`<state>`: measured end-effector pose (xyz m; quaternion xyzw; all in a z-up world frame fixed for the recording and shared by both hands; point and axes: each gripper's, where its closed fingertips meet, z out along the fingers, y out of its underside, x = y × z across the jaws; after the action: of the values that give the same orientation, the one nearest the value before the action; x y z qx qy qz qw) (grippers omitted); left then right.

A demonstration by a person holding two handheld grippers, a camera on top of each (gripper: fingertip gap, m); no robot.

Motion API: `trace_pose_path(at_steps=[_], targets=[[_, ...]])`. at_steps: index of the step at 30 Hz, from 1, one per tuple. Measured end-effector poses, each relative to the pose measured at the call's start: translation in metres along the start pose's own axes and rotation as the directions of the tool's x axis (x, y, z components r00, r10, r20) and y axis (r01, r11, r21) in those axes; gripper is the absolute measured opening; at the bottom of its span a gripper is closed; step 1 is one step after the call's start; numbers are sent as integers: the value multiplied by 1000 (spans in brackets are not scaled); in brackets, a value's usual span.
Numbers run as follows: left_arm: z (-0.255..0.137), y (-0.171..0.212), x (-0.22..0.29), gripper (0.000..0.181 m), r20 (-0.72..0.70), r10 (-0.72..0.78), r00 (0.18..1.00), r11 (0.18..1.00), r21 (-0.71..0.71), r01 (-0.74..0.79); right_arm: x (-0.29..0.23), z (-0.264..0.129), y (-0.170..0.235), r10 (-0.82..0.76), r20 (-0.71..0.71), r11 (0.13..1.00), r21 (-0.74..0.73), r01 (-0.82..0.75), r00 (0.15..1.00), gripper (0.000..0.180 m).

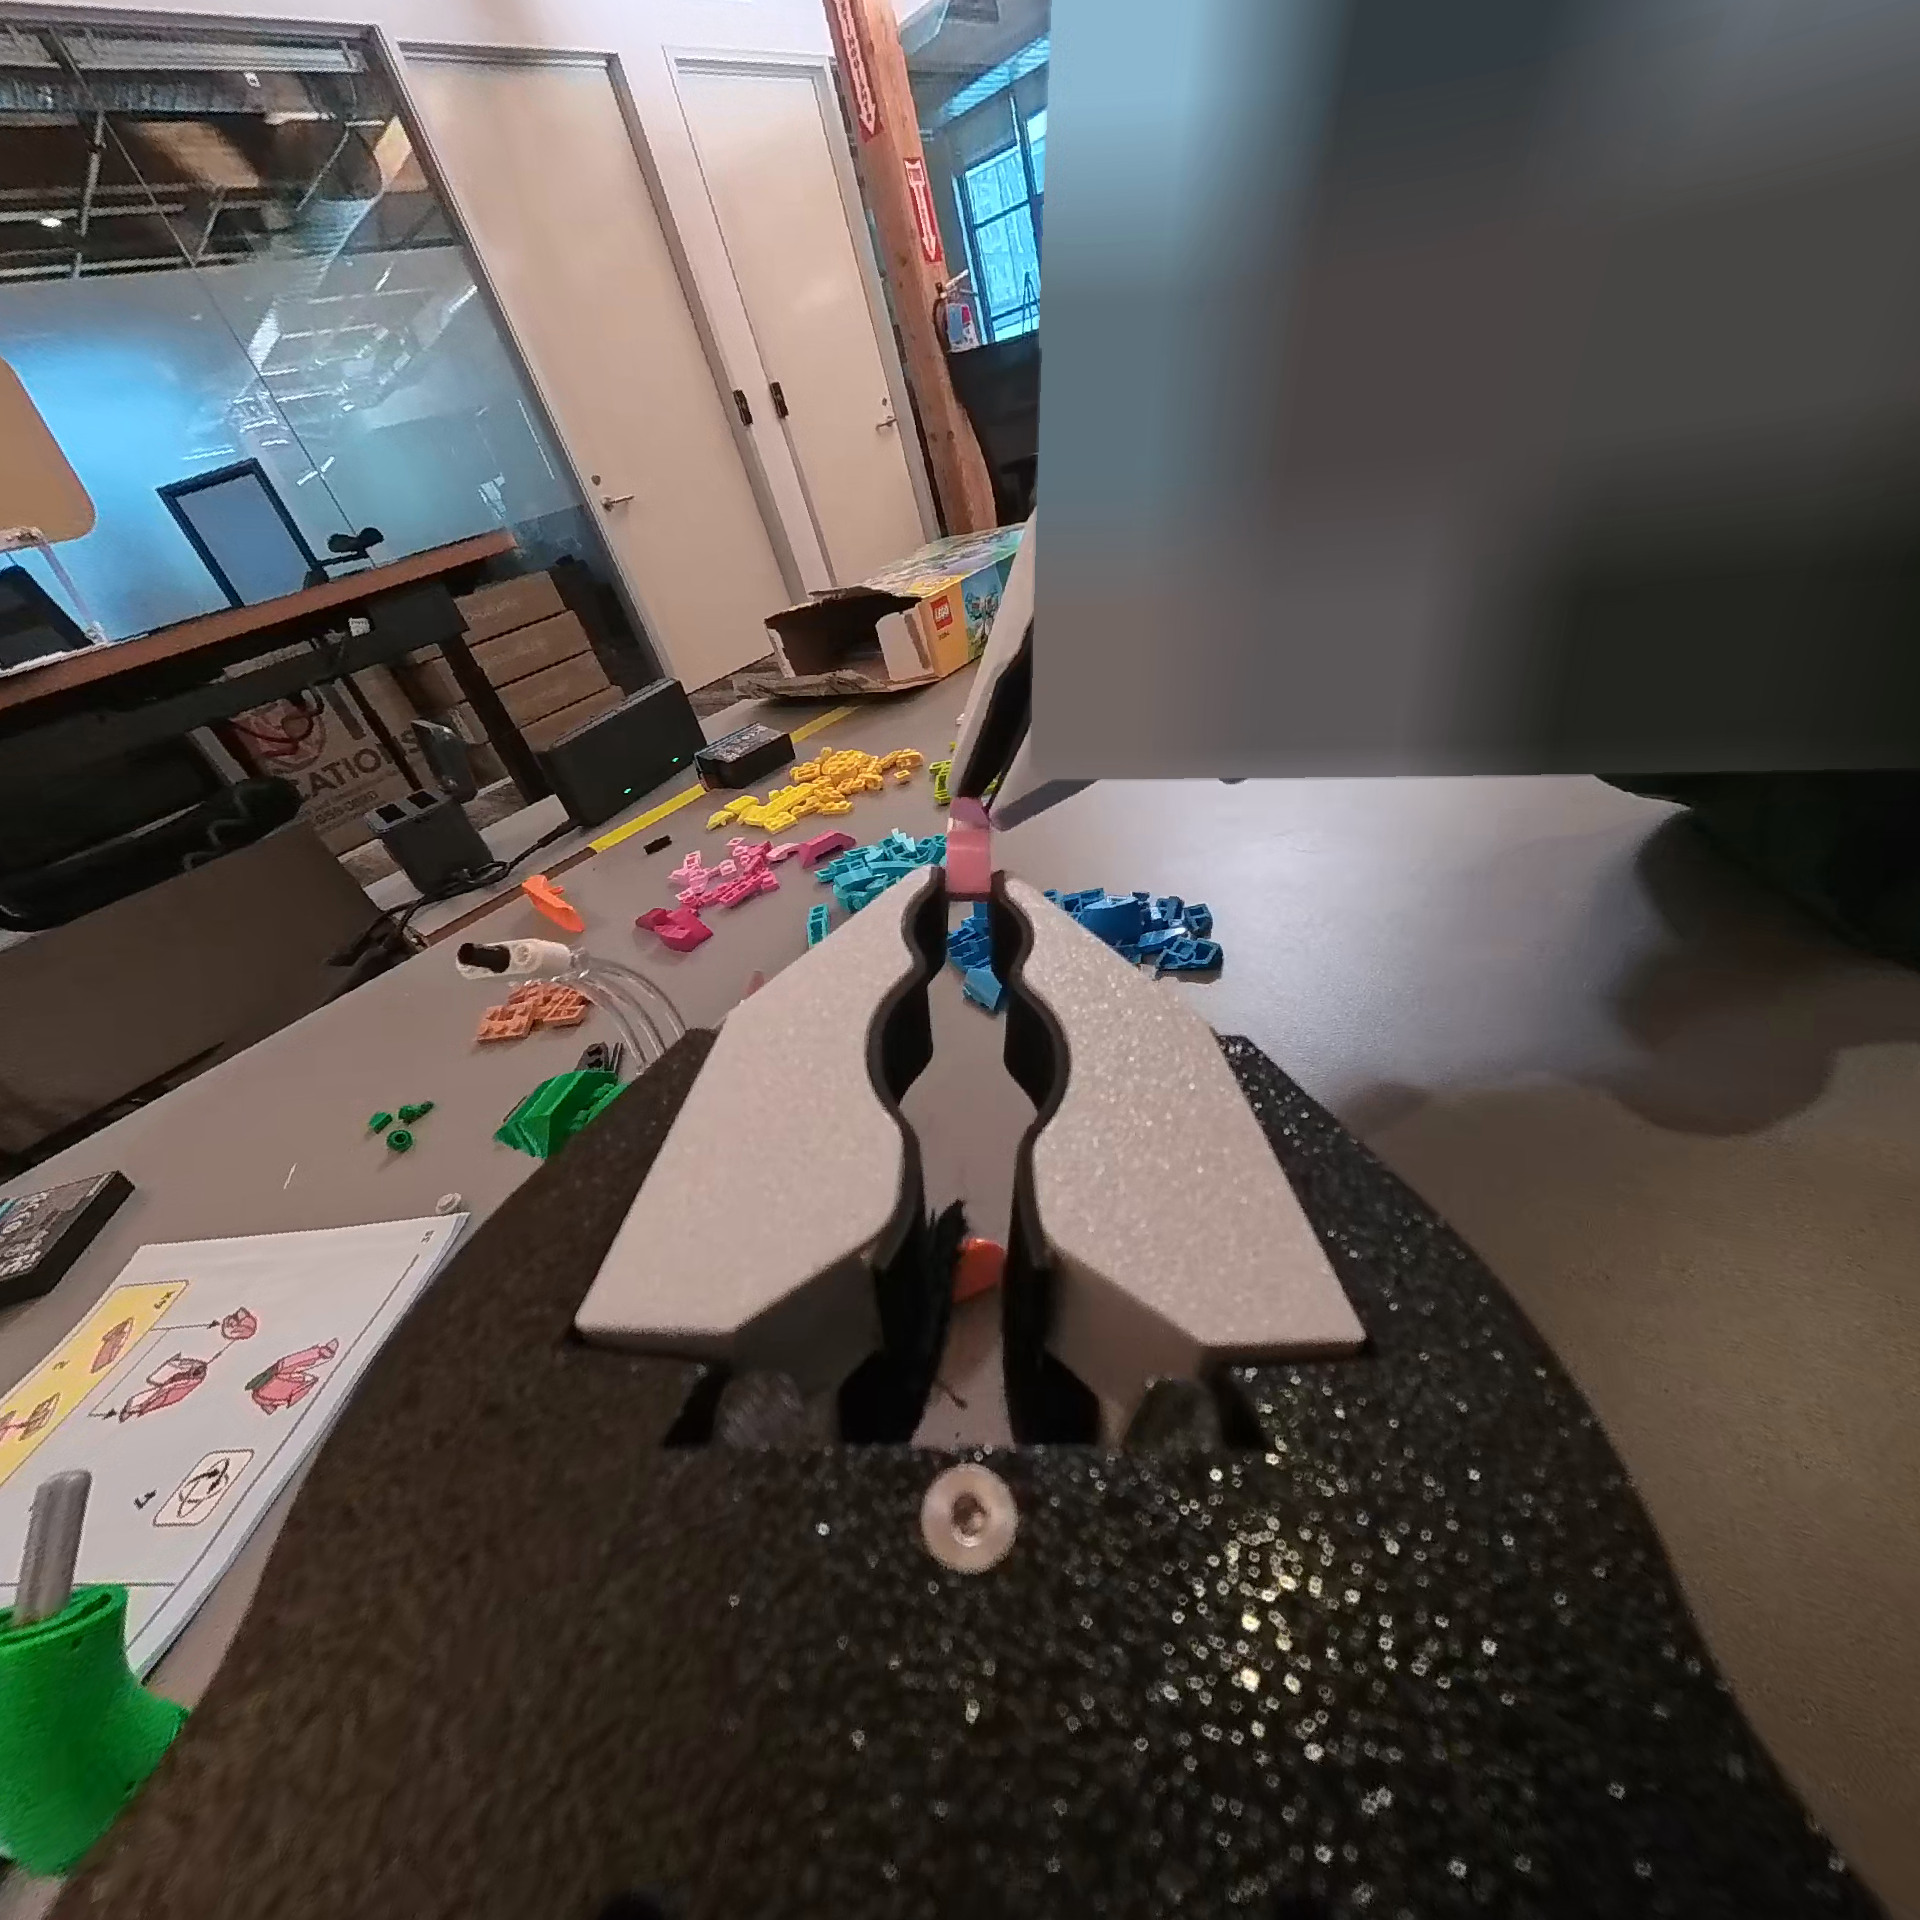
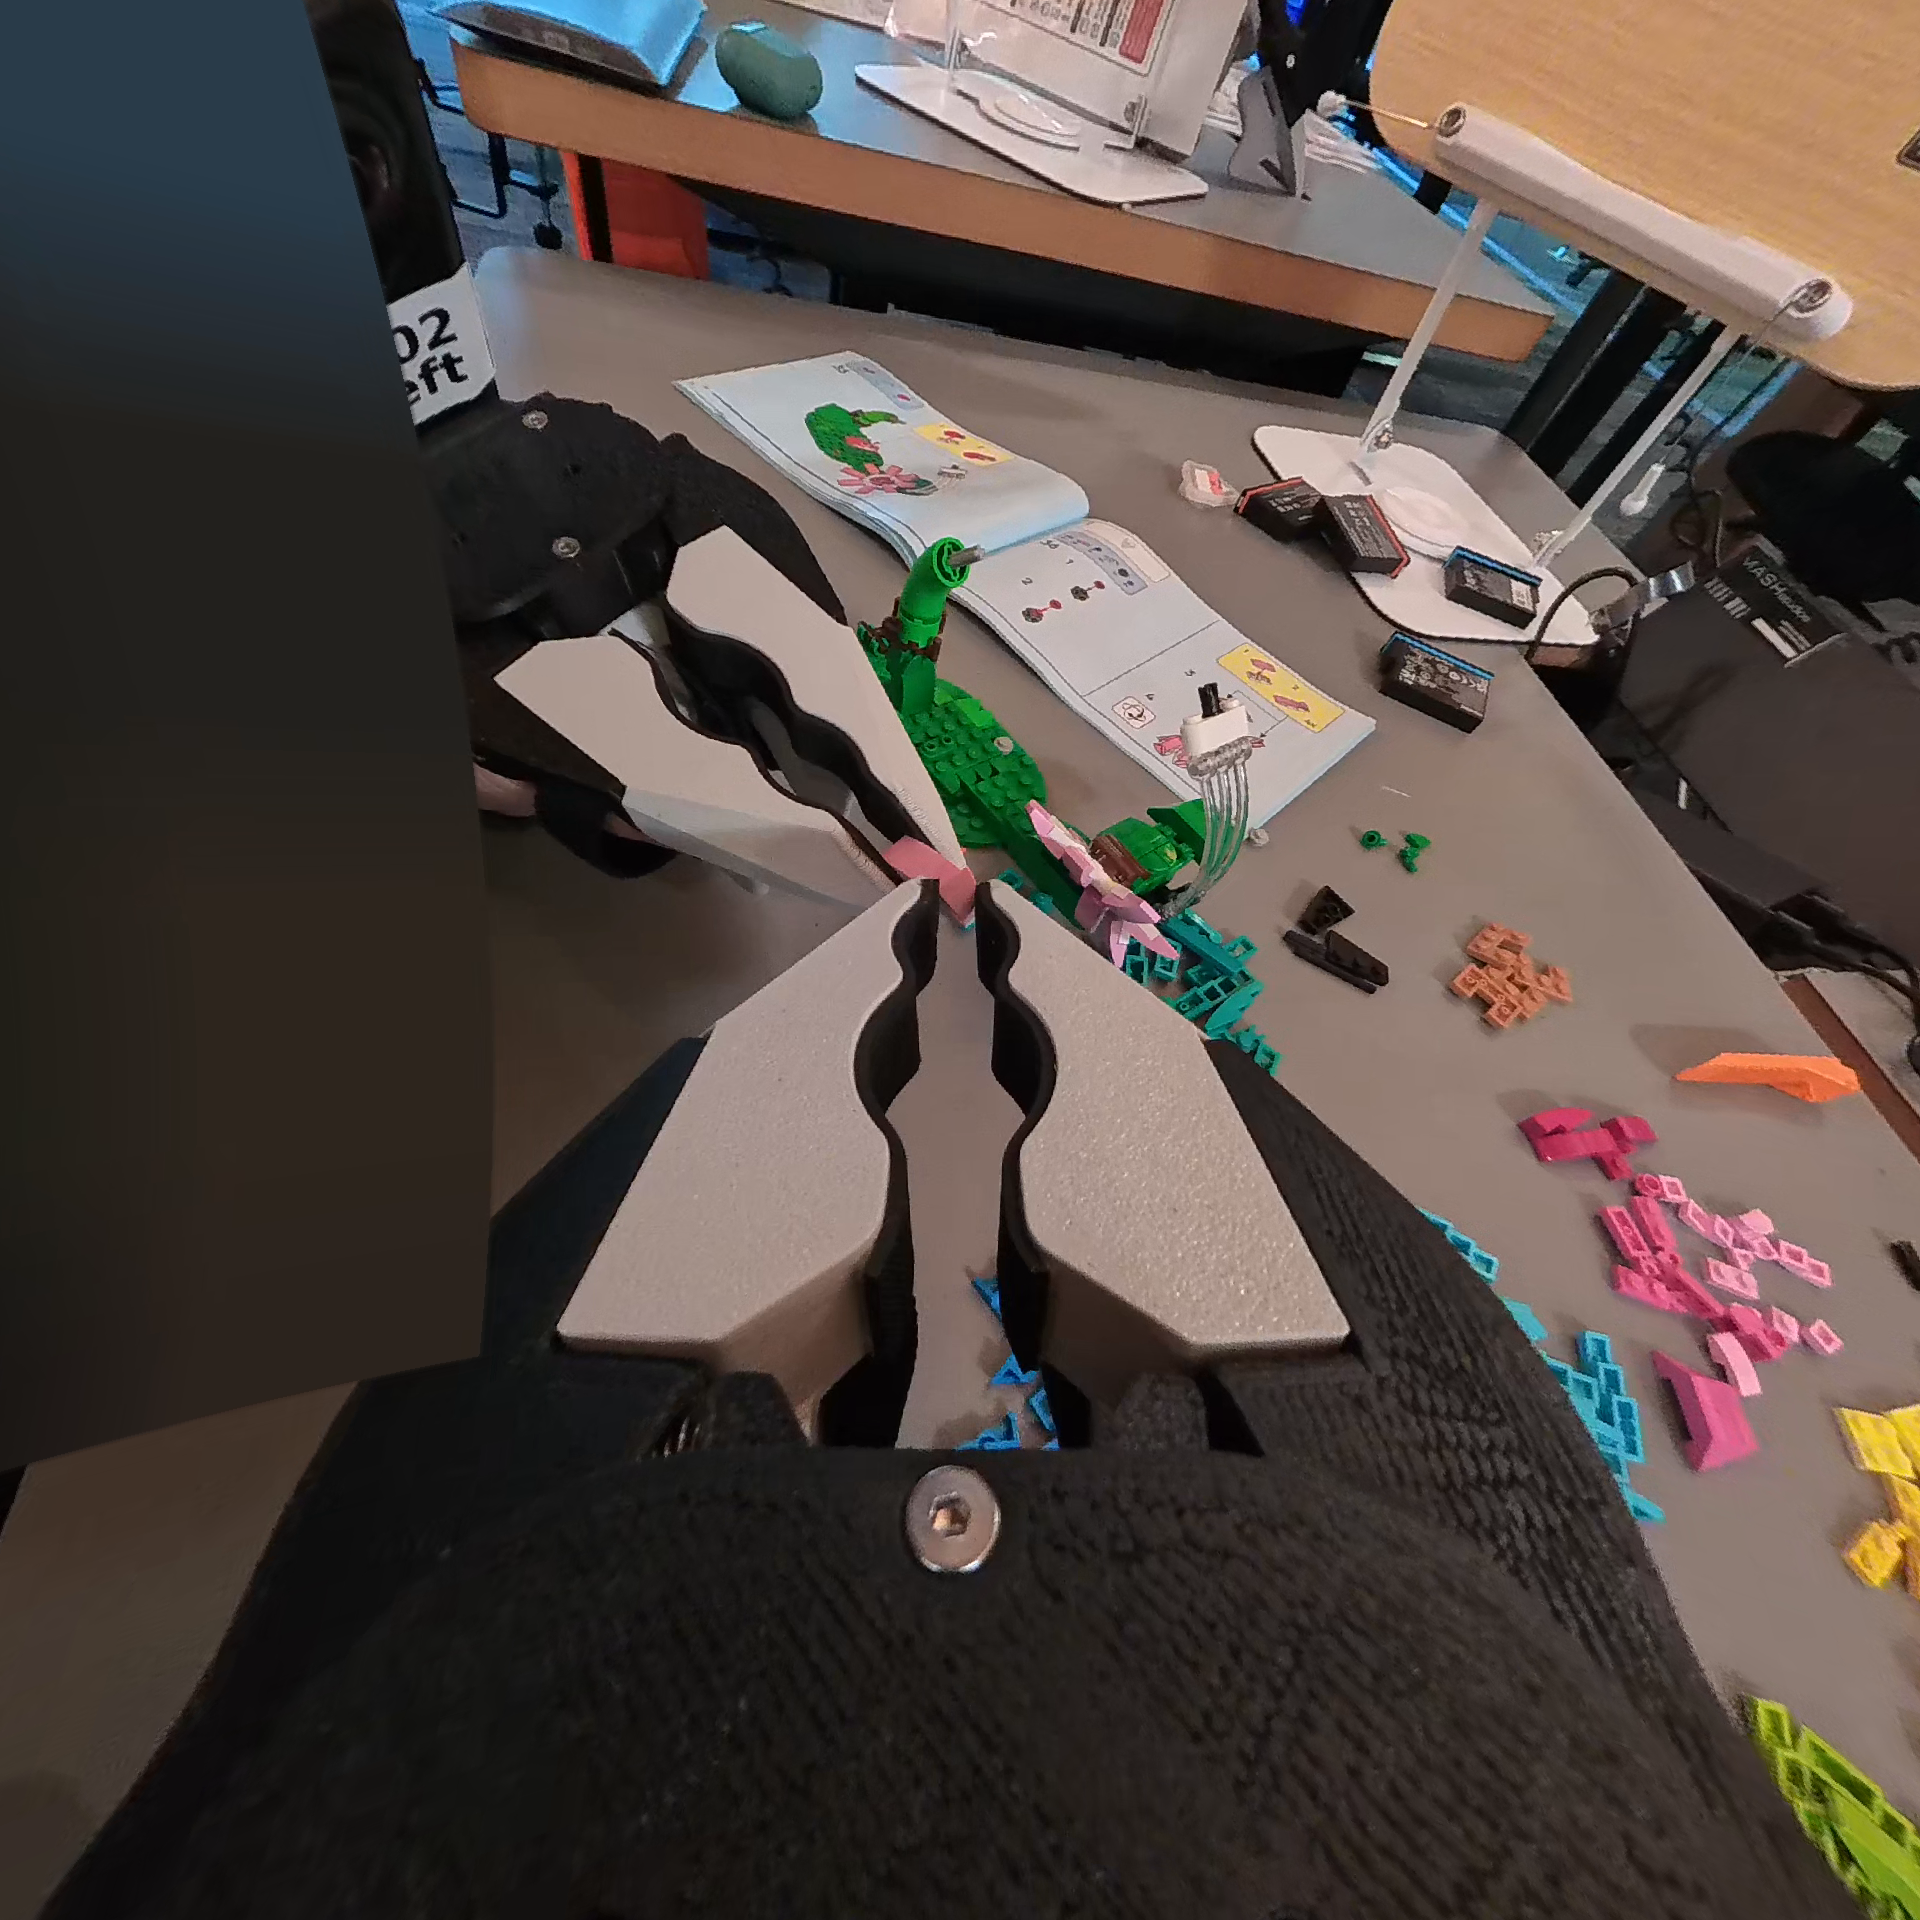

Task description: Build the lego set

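My left gripper (image 1: 971, 885) is shut on a small pink lego piece (image 1: 968, 847) and holds it above the grey table (image 1: 1455, 1039). My right gripper (image 2: 958, 902) is shut on the same pink piece (image 2: 951, 883), meeting it tip to tip with the left gripper (image 2: 914, 844). In the left wrist view the right gripper's fingers (image 1: 997, 727) come down onto the piece from above. I cannot tell whether the pink is one piece or two joined. The green plant build (image 2: 956, 738) with a pink flower (image 2: 1101, 883) lies on the table just beyond the tips.
An open instruction booklet (image 2: 1039, 582) lies behind the build. Sorted brick piles lie around: teal (image 2: 1205, 966), salmon (image 2: 1507, 977), pink (image 2: 1714, 1268), blue (image 1: 1143, 925), yellow (image 1: 821, 790), lime (image 2: 1829, 1808). Black batteries (image 2: 1434, 675) and a lego box (image 1: 935, 623) sit at the edges.
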<state>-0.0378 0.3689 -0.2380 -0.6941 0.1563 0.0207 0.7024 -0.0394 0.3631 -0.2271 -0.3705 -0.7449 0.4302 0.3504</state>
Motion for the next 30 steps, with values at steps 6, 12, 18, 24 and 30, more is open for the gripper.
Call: trace_pose_path(at_steps=[6,12,18,24,30], targets=[[1,5,-4,5,36,29,999,999,-35,-28,3,4,3,66,-15,998,-21,-67,998,5],[1,8,-7,5,69,56,996,997,-62,-52,6,9,5,143,-51,988,-49,-146,988,5],[2,12,-9,5,82,80,993,993,-94,-72,8,11,9,257,-44,965,-50,-259,965,5],[2,15,-9,5,95,113,989,987,-123,-101,9,14,13,326,-46,943,-56,-328,944,5],[3,18,-9,5,112,183,977,973,-161,-164,9,16,17,378,-43,923,-62,-380,925,5]])
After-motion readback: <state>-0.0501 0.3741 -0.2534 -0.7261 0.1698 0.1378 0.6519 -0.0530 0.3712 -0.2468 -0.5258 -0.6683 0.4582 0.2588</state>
